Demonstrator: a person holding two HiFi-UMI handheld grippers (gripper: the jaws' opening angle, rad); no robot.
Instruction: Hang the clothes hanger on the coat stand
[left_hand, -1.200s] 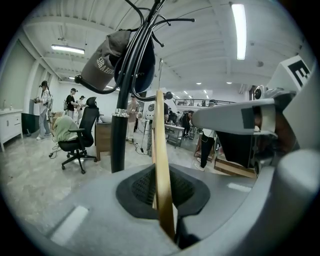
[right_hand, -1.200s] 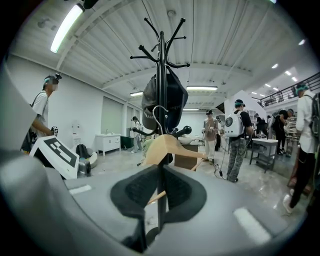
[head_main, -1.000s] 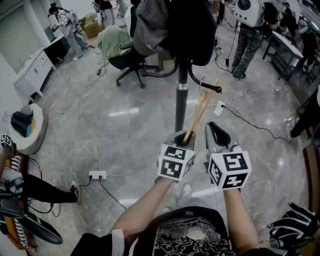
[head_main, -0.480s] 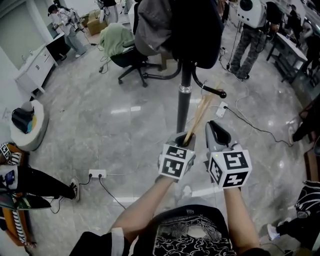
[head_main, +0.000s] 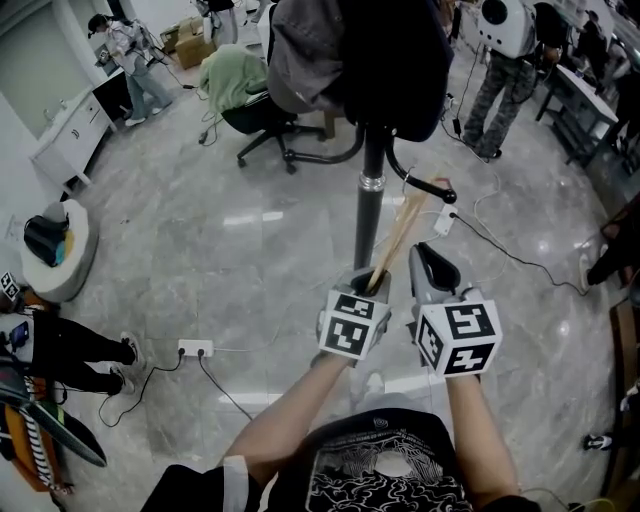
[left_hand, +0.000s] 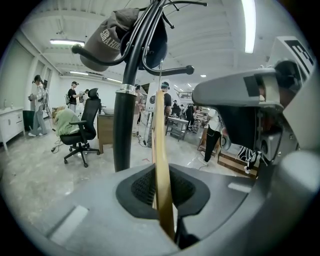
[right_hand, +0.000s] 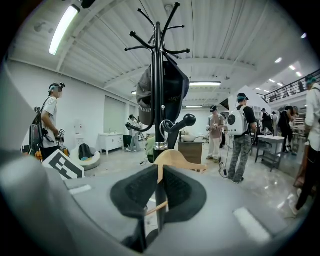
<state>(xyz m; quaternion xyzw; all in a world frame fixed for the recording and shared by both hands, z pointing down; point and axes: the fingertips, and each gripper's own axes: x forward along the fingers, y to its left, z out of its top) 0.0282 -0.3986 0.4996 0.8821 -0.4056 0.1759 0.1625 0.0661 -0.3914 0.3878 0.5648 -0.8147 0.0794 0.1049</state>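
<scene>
The black coat stand (head_main: 368, 215) rises just ahead of both grippers, with a dark cap and garments (head_main: 350, 55) on its top hooks. A wooden clothes hanger (head_main: 398, 235) slants up and right from my left gripper (head_main: 368, 285), which is shut on its lower end. The hanger's top lies beside the knobbed side arm (head_main: 443, 186); I cannot tell whether its wire hook is over that arm. In the left gripper view the hanger (left_hand: 161, 165) shows edge-on between the pads, next to the pole (left_hand: 124, 130). My right gripper (head_main: 432, 270) is shut and holds nothing, just right of the hanger (right_hand: 175, 159).
A black office chair (head_main: 262, 120) draped with a green garment stands behind the stand. Cables and power strips (head_main: 195, 350) lie on the marble floor. People (head_main: 500, 70) stand at the back right. A white pouf (head_main: 55, 250) sits at the left.
The hanger's top has dropped slightly and now sits right by the stand's knobbed arm. Both grippers keep their places. People at the edges have walked on.
</scene>
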